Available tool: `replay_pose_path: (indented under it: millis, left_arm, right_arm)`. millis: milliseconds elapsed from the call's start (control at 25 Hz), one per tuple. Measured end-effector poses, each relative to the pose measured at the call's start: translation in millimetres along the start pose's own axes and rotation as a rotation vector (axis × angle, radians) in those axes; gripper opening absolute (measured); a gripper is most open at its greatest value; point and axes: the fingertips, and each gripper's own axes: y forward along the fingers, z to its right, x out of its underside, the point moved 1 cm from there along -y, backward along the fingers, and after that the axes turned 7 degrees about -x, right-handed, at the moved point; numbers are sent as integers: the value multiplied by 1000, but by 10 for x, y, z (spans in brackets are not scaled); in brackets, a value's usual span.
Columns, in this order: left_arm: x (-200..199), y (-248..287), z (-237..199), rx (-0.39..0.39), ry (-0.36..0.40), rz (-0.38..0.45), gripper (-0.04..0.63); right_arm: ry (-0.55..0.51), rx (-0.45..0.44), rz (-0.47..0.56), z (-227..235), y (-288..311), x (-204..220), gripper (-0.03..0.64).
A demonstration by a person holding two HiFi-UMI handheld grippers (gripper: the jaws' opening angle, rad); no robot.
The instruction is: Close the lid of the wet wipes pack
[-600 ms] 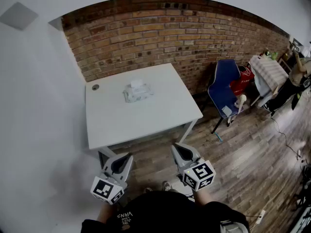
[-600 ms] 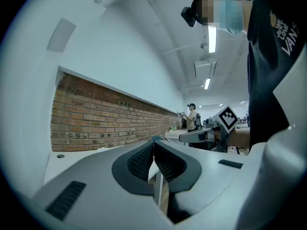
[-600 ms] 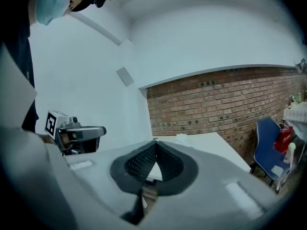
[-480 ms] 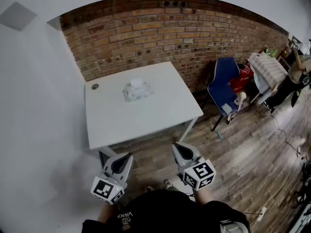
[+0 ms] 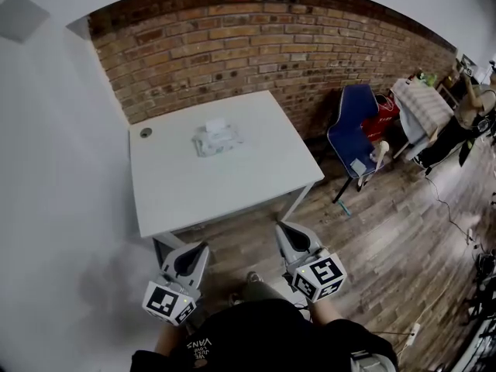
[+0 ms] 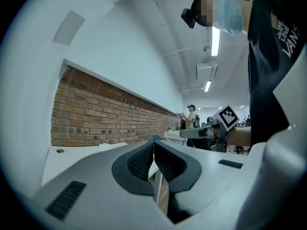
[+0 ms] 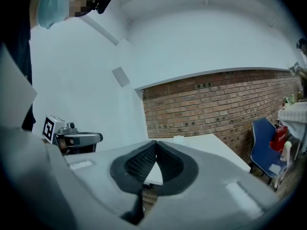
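A white wet wipes pack (image 5: 215, 138) lies on the far half of the white table (image 5: 194, 196), its lid standing up at the back. In the right gripper view only a small white piece of the wipes pack (image 7: 179, 139) shows above the jaws. My left gripper (image 5: 200, 248) and right gripper (image 5: 280, 229) hang close to my body, short of the table's near edge and well away from the pack. Both are shut with nothing between the jaws. The left gripper (image 6: 153, 143) and right gripper (image 7: 154, 143) each show tips touching.
A brick wall (image 5: 256, 45) runs behind the table and a white wall (image 5: 46, 169) on its left. A small round cap (image 5: 145, 132) sits in the table's far left corner. A blue chair (image 5: 353, 134) and cluttered items stand at right on the wood floor (image 5: 387, 239).
The view has shifted slightly, so the table and pack sit a little further left and up. Both grippers stay shut in the same place near my body.
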Motion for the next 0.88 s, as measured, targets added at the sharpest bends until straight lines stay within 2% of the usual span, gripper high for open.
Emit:
replay_pose_path:
  millis: [480, 880]
  left_arm:
    - [-88, 493, -334, -35, 6, 2, 2]
    - [-130, 1043, -411, -79, 25, 19, 2]
  right_arm:
    - [15, -31, -2, 438, 447, -127, -3]
    - [7, -95, -2, 957, 737, -215, -3]
